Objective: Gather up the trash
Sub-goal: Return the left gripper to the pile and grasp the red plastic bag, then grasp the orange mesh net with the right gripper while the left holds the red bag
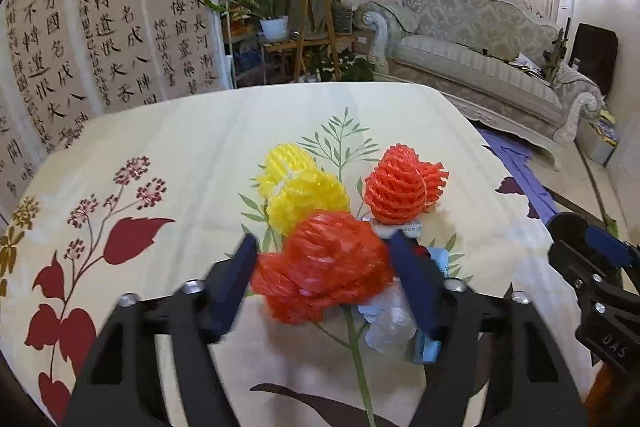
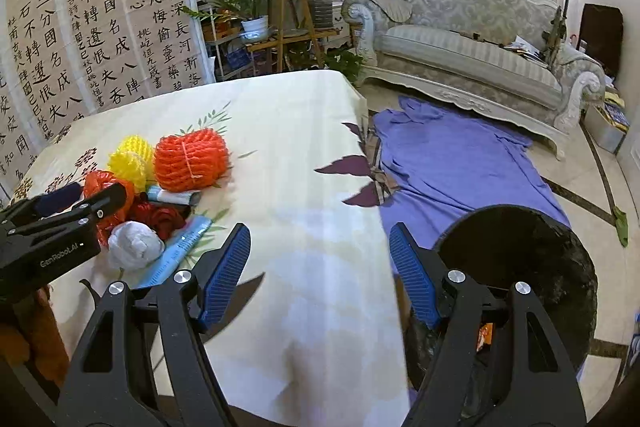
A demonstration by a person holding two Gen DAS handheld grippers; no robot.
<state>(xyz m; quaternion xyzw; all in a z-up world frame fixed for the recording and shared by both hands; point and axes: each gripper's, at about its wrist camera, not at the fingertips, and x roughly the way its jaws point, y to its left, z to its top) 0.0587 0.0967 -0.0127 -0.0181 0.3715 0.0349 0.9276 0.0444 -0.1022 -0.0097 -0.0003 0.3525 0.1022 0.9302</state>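
The left gripper point(image 1: 322, 277) is sitting around the crumpled orange foam net point(image 1: 324, 267) at the near edge of the trash pile on the bench point(image 1: 160, 155); its blue pads look to be touching the net on both sides, so I judge it to be gripping the net, though lightly; the net is blurred, so the hold is hard to confirm. The right gripper point(image 2: 320, 275) is hanging with its jaws wide and nothing between them, over the bare cloth near the bench edge; the black bin point(image 2: 516, 267) is standing on the floor just beside that edge, partly behind the right finger.

The rest of the trash is lying close together: a yellow foam net point(image 1: 300, 187) and a second orange net point(image 1: 400, 187) just behind the held one, a white crumpled wad point(image 1: 386, 323) and a blue wrapper point(image 2: 180, 255) touching or tucked under it.

The main risk is the net itself; it is soft and springy, so it may be slipping out of a shallow pinch on the way to the bin. The wad and wrapper may be dragging along and dropping to the floor; the loose cloth may be catching on a fingertip and shifting the whole pile.
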